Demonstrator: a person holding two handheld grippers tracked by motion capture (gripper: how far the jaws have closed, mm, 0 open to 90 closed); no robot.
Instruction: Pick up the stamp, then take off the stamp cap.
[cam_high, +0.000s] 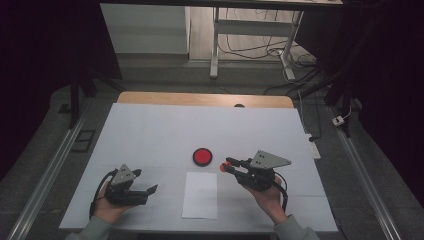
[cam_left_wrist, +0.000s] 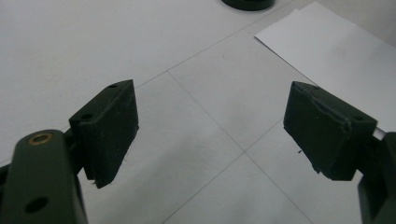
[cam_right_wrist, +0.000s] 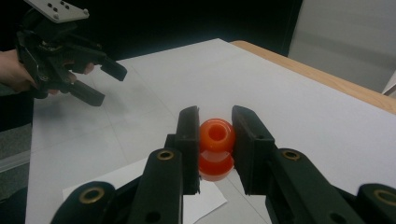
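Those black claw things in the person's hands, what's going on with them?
A person at a white table holds a two-jaw gripper in each hand. The right gripper is shut on a small orange spool-shaped piece, held above the table near a red round pad and a sheet of white paper. The left gripper is open and holds nothing.

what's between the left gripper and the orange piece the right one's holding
In the high view, the white paper sheet lies between the left gripper and the orange piece held in the right gripper; the rest is bare table.
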